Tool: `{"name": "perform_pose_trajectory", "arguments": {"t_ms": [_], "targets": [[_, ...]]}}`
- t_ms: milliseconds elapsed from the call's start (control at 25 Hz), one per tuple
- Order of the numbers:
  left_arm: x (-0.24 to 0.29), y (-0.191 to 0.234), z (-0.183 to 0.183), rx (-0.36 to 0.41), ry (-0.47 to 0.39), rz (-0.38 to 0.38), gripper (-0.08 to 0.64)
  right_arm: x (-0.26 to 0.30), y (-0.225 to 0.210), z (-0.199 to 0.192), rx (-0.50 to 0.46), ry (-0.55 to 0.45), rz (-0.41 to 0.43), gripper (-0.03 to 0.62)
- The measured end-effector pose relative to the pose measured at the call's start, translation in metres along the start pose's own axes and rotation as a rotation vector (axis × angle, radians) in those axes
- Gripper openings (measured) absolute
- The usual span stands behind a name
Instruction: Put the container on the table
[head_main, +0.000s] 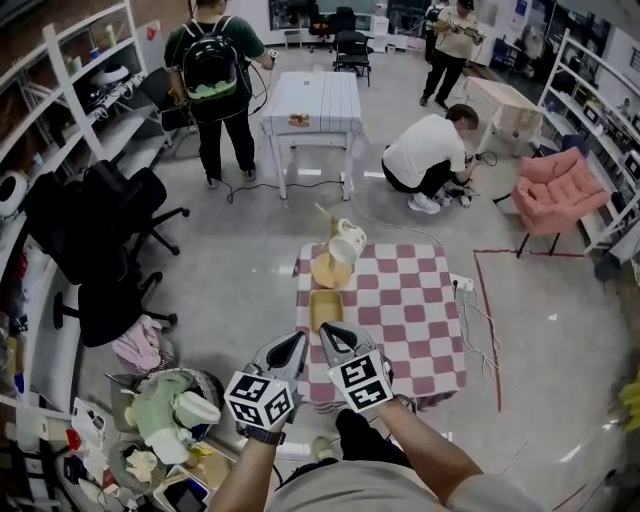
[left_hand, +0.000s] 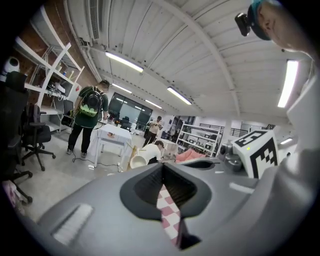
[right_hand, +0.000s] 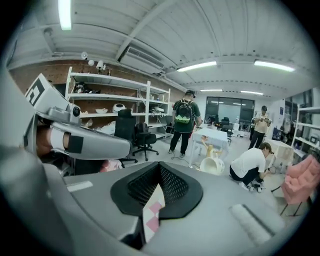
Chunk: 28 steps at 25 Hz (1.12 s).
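A low table with a red-and-white checked cloth (head_main: 410, 310) stands in front of me. Along its left edge lie a tan square container (head_main: 325, 308), a round tan dish (head_main: 329, 271) and a white jug-like container (head_main: 347, 241). The white container (left_hand: 140, 159) also shows in the left gripper view and again (right_hand: 212, 164) in the right gripper view. My left gripper (head_main: 297, 339) and right gripper (head_main: 326, 331) hover side by side over the table's near left corner, just short of the tan container. Both are shut with nothing held; only checked cloth shows through the slits between the jaws.
Black office chairs (head_main: 110, 240) and shelving stand at the left, with a cluttered bin (head_main: 170, 420) by my left arm. A white table (head_main: 312, 105), a standing person (head_main: 212, 80), a crouching person (head_main: 430, 155) and a pink armchair (head_main: 560, 195) lie beyond. A power strip (head_main: 462, 284) lies right of the table.
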<state>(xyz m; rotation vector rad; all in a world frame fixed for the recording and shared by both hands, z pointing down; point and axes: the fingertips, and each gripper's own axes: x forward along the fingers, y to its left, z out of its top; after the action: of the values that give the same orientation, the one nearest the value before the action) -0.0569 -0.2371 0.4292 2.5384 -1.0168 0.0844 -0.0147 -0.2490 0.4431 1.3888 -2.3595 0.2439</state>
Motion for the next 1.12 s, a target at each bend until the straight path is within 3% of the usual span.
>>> {"name": "perform_pose_trajectory", "arguments": {"t_ms": [520, 1120], "targets": [[-0.027, -0.039, 0.057, 0.077, -0.089, -0.013, 0.002, -0.051, 0.003, 0.064, 0.102, -0.162, 0.012, 0.009], [-0.050, -0.069, 0.078, 0.140, -0.125, -0.022, 0.002, -0.084, 0.012, 0.088, 0.148, -0.236, 0.016, 0.009]]}}
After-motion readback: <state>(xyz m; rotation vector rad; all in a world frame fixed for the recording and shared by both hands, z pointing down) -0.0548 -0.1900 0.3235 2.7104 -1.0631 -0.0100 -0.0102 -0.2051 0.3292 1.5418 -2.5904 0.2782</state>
